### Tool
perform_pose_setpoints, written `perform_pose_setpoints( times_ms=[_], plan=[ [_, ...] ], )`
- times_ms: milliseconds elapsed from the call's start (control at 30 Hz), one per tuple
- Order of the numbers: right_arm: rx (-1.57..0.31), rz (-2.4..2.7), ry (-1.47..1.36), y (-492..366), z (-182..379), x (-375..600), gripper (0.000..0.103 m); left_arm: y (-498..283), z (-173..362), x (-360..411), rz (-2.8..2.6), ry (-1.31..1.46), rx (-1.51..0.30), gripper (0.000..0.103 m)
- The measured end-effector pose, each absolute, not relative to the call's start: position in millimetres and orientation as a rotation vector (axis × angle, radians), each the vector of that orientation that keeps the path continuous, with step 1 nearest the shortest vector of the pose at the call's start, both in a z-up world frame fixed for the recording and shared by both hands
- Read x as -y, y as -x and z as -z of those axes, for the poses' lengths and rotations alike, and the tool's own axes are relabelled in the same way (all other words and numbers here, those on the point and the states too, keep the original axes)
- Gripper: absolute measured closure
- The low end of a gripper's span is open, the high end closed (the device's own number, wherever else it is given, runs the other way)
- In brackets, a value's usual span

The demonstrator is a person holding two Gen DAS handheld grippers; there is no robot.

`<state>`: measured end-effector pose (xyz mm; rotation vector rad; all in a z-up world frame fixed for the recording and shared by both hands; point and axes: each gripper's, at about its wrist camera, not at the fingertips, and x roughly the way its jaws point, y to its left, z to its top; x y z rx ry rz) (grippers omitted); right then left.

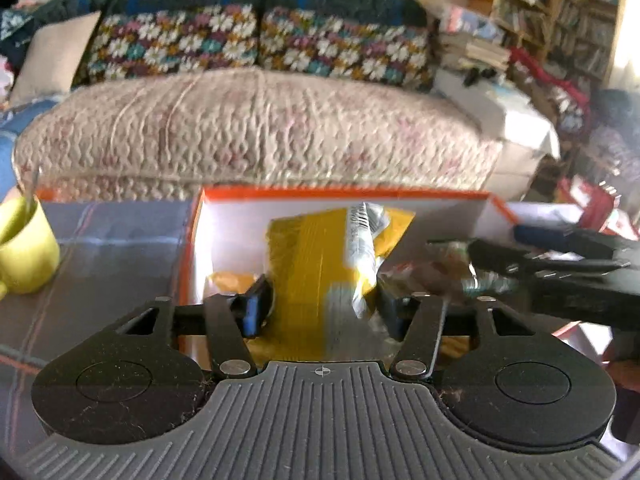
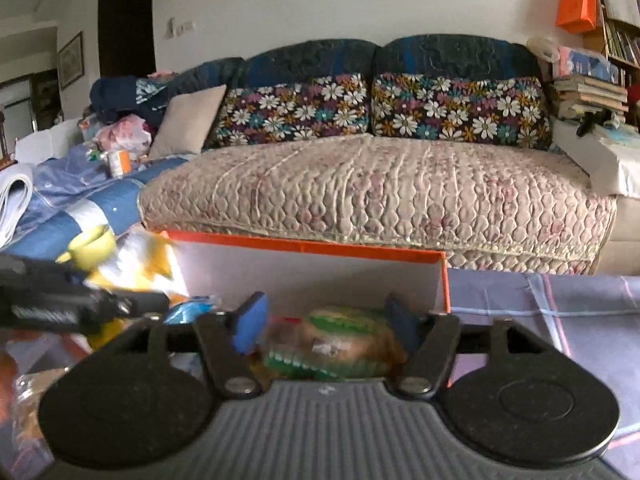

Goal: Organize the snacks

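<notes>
An orange box with a white inside [image 1: 344,194] stands on the table in front of the sofa; the right wrist view shows it too [image 2: 304,246]. My left gripper [image 1: 320,308] is shut on a yellow snack bag [image 1: 312,264], held over the box. My right gripper [image 2: 326,326] is shut on a clear snack pack with green print [image 2: 340,344], held over the near part of the box. The right gripper shows at the right of the left wrist view [image 1: 560,268]. The left gripper and its yellow bag show at the left of the right wrist view [image 2: 80,304].
A yellow mug [image 1: 24,248] with a spoon stands on the table left of the box. A quilted sofa [image 2: 376,188] runs behind the table. More snack packets [image 2: 28,396] lie at the near left. A checked cloth [image 2: 560,312] covers the table.
</notes>
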<state>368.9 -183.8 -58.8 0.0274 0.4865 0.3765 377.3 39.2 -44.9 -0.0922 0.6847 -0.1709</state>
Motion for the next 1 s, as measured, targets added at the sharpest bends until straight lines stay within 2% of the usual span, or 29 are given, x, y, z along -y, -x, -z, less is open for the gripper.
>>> perform_pose_setpoints(
  times_ms=[33, 67, 133, 200, 367, 533, 667, 800, 867, 900, 933, 1000],
  plan=[
    [-0.465, -0.385, -0.042, -362.7, 55.5, 187.5, 0.01, -374.9, 46.9, -38.3, 0.168, 0.089, -0.688, 0.066],
    [-0.431, -0.392, -0.053, -352.5, 50.9, 192.9, 0.004, -366.5, 46.1, -38.0, 0.175, 0.083, -0.671, 0.063],
    [-0.393, -0.4, -0.068, -332.5, 42.6, 203.1, 0.003, -342.8, 40.5, -37.0, 0.183, 0.066, -0.615, 0.044],
    [-0.381, -0.394, -0.108, -313.1, 36.8, 216.9, 0.003, -313.6, 34.0, -34.2, 0.181, 0.052, -0.565, 0.037],
    [-0.43, -0.387, -0.217, -261.6, 45.2, 246.5, 0.002, -242.3, 34.9, -24.0, 0.233, 0.042, -0.559, 0.035],
    [-0.513, -0.295, -0.294, -208.3, 82.6, 276.2, 0.002, -191.0, 69.4, -1.0, 0.263, -0.012, -0.653, 0.035],
    [-0.564, -0.232, -0.435, -186.2, 108.0, 310.8, 0.002, -187.5, 83.5, 20.3, 0.277, -0.043, -0.69, 0.036],
    [-0.554, -0.163, -0.408, -178.0, 112.4, 327.5, 0.002, -212.3, 82.9, 43.6, 0.296, -0.068, -0.683, 0.031],
    [-0.564, -0.142, -0.413, -179.0, 115.8, 333.9, 0.002, -231.0, 89.0, 54.5, 0.296, -0.088, -0.708, 0.033],
    [-0.569, -0.142, -0.423, -179.4, 117.4, 337.2, 0.002, -240.3, 93.5, 59.4, 0.279, -0.103, -0.724, 0.043],
    [-0.576, -0.143, -0.429, -180.2, 118.5, 339.1, 0.002, -248.1, 98.8, 62.5, 0.259, -0.121, -0.744, 0.064],
    [-0.583, -0.143, -0.416, -181.0, 119.2, 339.2, 0.002, -253.7, 105.5, 59.3, 0.272, -0.08, -0.784, 0.078]
  ],
)
